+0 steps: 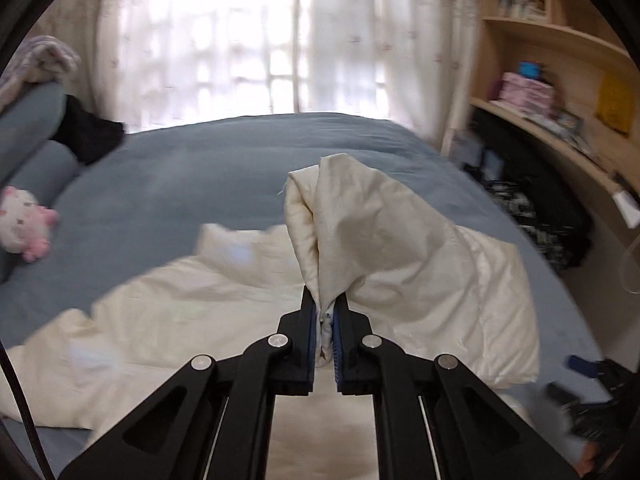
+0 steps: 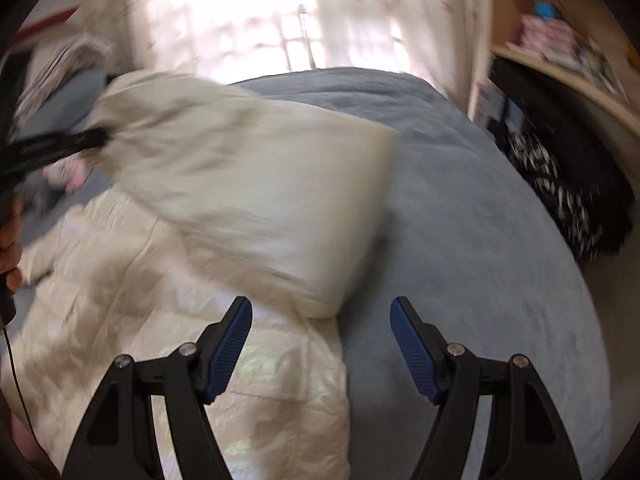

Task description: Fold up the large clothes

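Over bed [image 1: 200,168], left tongs [image 1: 325,312] pinching jacket [image 1: 400,240]

The left gripper [image 1: 325,320] is clamped on a bunched fold of the cream padded garment [image 1: 400,248], its 2 fingers [image 1: 306,332] pressed tight on the fabric. The rest sprawls across the blue bed [image 1: 200,168]. A pink-and-white plush toy [image 1: 24,222] lies at left.

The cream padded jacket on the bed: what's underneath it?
The cream padded jacket lies on a grey-blue bedspread, visible all around it. Anything directly beneath is covered.
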{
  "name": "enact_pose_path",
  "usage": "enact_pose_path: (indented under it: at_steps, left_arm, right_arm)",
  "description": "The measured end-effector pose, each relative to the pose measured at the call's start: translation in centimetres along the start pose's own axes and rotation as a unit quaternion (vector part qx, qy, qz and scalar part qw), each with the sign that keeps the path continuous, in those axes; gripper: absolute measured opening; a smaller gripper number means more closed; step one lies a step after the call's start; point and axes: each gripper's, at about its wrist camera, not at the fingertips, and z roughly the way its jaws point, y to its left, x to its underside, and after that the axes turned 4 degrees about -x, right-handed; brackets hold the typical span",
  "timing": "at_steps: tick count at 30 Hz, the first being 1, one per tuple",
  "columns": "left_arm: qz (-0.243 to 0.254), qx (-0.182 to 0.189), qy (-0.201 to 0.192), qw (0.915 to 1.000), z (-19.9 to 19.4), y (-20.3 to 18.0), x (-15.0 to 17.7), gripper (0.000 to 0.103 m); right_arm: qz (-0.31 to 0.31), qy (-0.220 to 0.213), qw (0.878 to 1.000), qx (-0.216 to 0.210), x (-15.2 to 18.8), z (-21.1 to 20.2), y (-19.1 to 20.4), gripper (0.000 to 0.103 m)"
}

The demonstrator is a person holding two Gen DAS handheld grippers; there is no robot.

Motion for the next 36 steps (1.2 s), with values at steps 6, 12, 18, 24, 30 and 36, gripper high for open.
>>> enact_pose_path:
  at_steps: [6, 12, 18, 24, 30, 36]
  left_arm:
    - [-0.005, -0.080, 0.097, 0.9920, 5.0, 5.6, 3.9, 0.005]
    - [-0.088, -0.046, 0.193, 0.9762, 10.0, 9.4, 8.2, 0.028]
    - [-0.110, -0.014, 0.171, 0.9790, 10.1, 9.5, 6.8, 0.065]
    - [-0.094, -0.010, 0.184, 0.9783, 13.2, 10.0, 6.1, 0.064]
    - [-0.075, -0.039, 0.160, 0.9835, 13.2, 9.6, 5.0, 0.009]
    - [-0.070, -0.113, 0.151, 0.9795, 13.5, 10.4, 5.9, 0.009]
  right_arm:
    - [0.056, 0.041, 0.997, -0.014, -0.6, 2.6, -2.3, 0.072]
    - [0.062, 0.092, 0.993, -0.043, -1.9, 5.8, -1.7, 0.072]
    - [0.078, 0.114, 0.987, -0.083, -5.1, 8.8, -1.3, 0.074]
    - [0.145, 0.124, 0.977, -0.092, -7.2, 13.9, -3.3, 0.075]
    - [0.185, 0.123, 0.965, -0.143, -7.5, 17.0, -4.1, 0.055]
    - [0.054, 0.111, 0.992, 0.001, -7.9, 16.7, -0.4, 0.031]
